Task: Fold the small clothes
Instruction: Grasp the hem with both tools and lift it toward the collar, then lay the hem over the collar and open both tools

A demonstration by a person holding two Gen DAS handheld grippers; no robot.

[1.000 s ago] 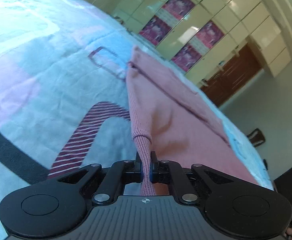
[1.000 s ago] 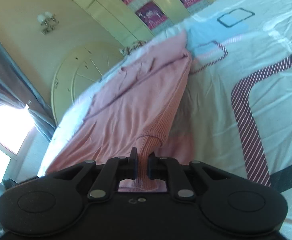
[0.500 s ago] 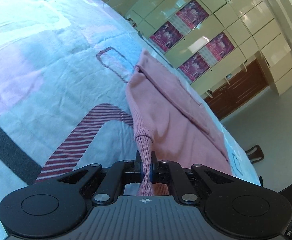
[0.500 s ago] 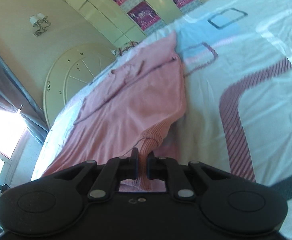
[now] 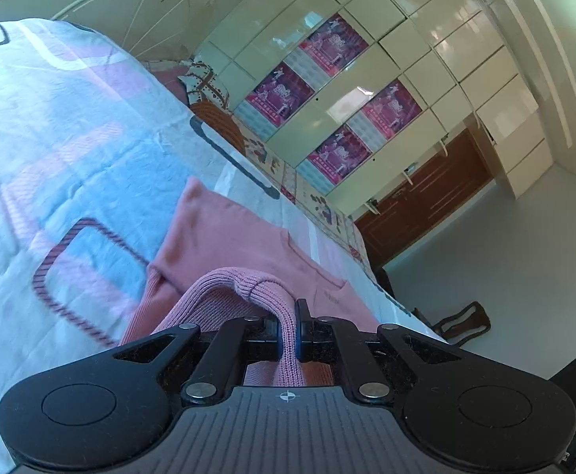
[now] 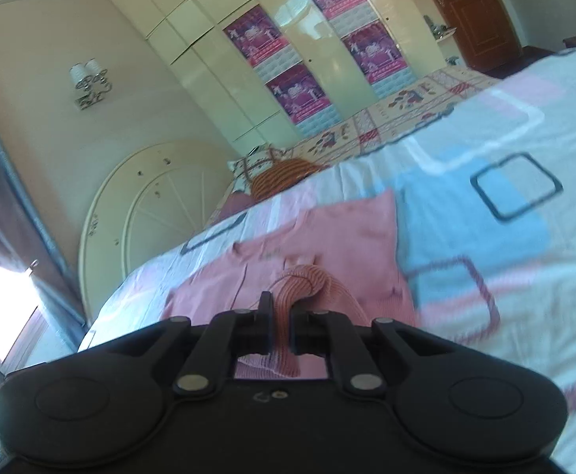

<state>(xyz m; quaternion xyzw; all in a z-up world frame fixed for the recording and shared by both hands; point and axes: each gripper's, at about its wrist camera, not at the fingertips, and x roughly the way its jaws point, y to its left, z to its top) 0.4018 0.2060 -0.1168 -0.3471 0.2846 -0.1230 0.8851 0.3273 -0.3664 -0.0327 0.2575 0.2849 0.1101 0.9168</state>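
The left tool (image 5: 288,333) is pinching a ribbed hem edge of the pink sweater (image 5: 224,237), lifting it so the fabric arches back over the part that lies flat on the bed (image 5: 51,150). The right tool (image 6: 282,326) likewise pinches a bunched ribbed edge of the same sweater (image 6: 327,237), raised above the spread garment. The sweater lies on the patterned bedspread, its far end toward the cream wardrobe (image 6: 216,79) and the curved headboard (image 6: 149,205).

home bedroom: bed (image 5: 70,150), headboard (image 6: 149,205), wardrobe wall (image 5: 426,59).
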